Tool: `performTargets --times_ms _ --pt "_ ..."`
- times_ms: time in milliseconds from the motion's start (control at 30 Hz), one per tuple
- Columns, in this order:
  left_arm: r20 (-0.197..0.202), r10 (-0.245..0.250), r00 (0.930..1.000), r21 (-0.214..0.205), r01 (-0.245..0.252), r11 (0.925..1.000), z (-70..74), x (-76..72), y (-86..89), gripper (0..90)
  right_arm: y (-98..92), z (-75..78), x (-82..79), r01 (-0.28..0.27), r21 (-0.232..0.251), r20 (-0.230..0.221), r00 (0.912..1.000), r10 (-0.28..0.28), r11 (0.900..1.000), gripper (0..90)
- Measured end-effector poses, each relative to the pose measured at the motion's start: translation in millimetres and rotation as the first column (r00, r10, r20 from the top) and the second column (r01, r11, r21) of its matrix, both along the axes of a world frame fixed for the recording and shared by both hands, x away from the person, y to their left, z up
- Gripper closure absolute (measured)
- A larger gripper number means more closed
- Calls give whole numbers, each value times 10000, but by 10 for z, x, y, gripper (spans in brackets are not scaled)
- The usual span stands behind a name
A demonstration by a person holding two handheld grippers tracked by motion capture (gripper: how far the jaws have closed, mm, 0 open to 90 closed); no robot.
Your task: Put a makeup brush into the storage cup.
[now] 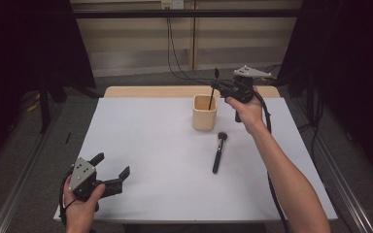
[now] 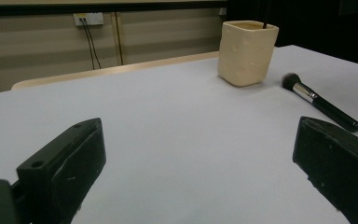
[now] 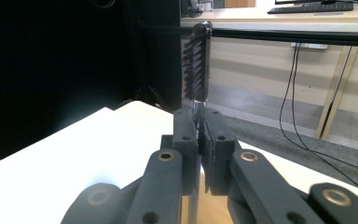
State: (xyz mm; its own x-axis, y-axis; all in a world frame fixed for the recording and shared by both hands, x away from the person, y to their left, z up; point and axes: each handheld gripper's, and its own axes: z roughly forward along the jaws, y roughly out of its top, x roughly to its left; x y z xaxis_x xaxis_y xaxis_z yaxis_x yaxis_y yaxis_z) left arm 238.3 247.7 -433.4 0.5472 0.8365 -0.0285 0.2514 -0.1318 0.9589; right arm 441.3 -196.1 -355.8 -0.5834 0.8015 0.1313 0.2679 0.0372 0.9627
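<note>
White covering spreads over the surface, with a strip of pale wood bare along the far edge and a panelled wall with hanging cables behind it. One cream cup stands on it, and there are two brushes.

The first, a thin black brush with a comb-like bristled head, is pinched by the right gripper, whose fingers are pressed together on its stem. Bristles rise straight above the fingertips in the right gripper view; the lower end of the stem runs down from the fingers into the mouth of the cup, which sits directly below them. The other, a makeup brush with a black handle and silver collar, lies flat on the surface, nearer the person than those fingers and just beside the cup.

Two grippers are in hand. The left gripper rests low at the near edge with its fingers spread wide and nothing between them. From them, the cup and the lying brush sit ahead and to the right, well apart.
</note>
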Motion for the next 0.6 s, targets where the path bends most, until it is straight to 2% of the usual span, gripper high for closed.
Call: performTargets --times_ms 167,600 --pt "-66 6 10000 173 -5 9999 -2 8 10 26 5 -70 1 -29 74 -225 9997 31 10000 856" --pt "-146 -16 9999 224 19 9997 -4 15 14 27 4 -230 45 81 141 -709 9975 -71 9999 856"
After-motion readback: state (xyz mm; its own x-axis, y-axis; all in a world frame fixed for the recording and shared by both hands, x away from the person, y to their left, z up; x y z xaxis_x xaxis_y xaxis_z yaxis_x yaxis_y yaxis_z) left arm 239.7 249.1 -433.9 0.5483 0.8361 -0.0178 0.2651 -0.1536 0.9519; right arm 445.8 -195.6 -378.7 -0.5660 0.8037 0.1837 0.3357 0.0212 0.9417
